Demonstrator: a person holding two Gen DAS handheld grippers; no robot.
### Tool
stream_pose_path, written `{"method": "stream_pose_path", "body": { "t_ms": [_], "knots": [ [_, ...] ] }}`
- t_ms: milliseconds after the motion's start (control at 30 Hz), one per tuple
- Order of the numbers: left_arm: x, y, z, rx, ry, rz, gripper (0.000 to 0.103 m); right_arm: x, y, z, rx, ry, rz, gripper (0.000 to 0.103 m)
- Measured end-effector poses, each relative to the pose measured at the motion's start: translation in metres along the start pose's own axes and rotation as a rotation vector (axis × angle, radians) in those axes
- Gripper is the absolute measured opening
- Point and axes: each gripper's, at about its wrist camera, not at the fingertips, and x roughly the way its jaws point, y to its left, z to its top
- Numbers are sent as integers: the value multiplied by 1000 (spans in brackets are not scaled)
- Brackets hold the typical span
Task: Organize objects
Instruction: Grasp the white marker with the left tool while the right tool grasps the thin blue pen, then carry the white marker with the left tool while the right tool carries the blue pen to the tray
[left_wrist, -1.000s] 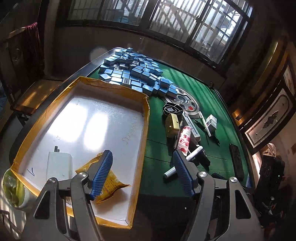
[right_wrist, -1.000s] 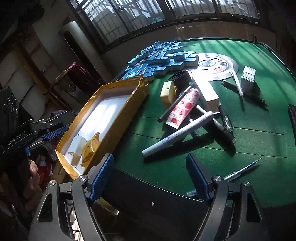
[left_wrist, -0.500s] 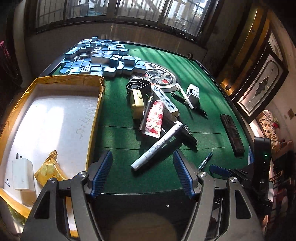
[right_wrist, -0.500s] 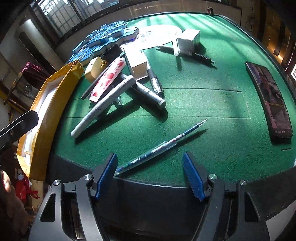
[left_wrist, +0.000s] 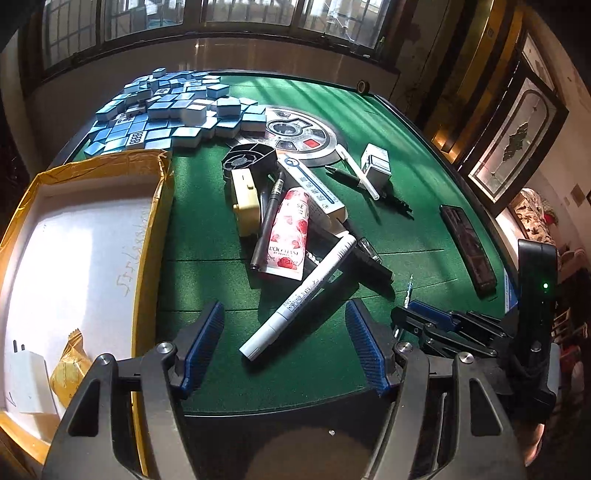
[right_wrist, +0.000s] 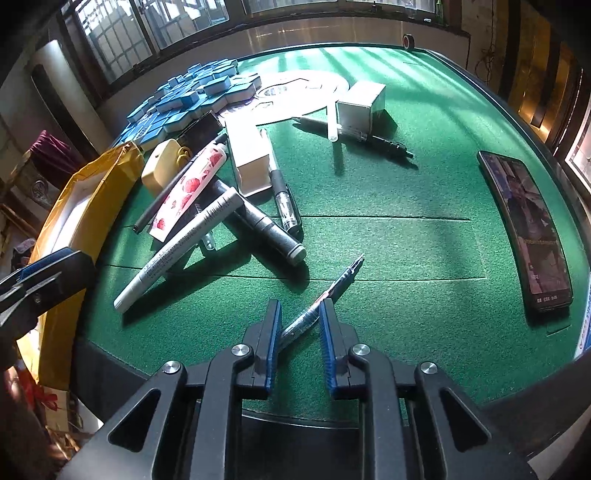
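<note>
A pile of pens and small items lies on the green felt table (left_wrist: 207, 221): a white marker (left_wrist: 299, 299), a pink hand-cream tube (left_wrist: 290, 232), a black pen, a cream box and a white carton. My left gripper (left_wrist: 284, 345) is open and empty, just in front of the white marker's near end. My right gripper (right_wrist: 300, 332) has its jaws narrowed around a thin clear ballpoint pen (right_wrist: 328, 291) that lies on the felt between the pads. That gripper also shows at the right of the left wrist view (left_wrist: 417, 314).
A yellow-rimmed white tray (left_wrist: 147, 236) at the left holds a white charger (left_wrist: 27, 380) and a yellow snack packet (left_wrist: 68, 369). Blue mahjong tiles (left_wrist: 166, 110) are heaped at the back left. A phone (right_wrist: 524, 229) lies at the right. A small white box (right_wrist: 360, 107) stands behind.
Both grippers swung right and moved closer over the table. My right gripper came down over the thin pen and its jaws narrowed around it. My left gripper stayed open.
</note>
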Motion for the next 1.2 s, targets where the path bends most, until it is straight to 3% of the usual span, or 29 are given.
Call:
{"method": "stream_pose_path", "body": {
  "t_ms": [67,200,267,367,400,500,567,767,800,833,1033,1200],
  "knots": [
    [13,-2,2,9,25,4,67,-2,-4,-3,19,0,26,20],
    [35,-7,2,37,76,30,67,-4,-8,-4,75,21,93,31],
    [43,-9,3,46,86,27,66,-5,-8,-7,88,37,86,31],
    [56,-11,3,56,125,66,44,-5,-2,-11,69,42,65,31],
    [60,-11,2,58,138,70,32,-4,2,-12,55,38,53,32],
    [63,-14,0,79,125,99,20,0,11,-12,15,19,5,32],
    [59,-12,0,68,123,74,14,2,16,-11,-4,3,-27,32],
    [31,5,-1,-29,50,6,12,9,43,-16,-101,-65,-182,30],
    [27,9,-1,-49,41,-6,12,10,47,-16,-114,-73,-189,22],
    [22,11,-2,-63,32,-18,12,10,50,-16,-122,-78,-200,21],
    [3,21,-7,-118,6,-45,12,7,24,0,-37,-83,-159,10],
    [-1,25,-11,-138,9,-37,12,8,-8,17,31,-83,-125,8]
  ]
}}
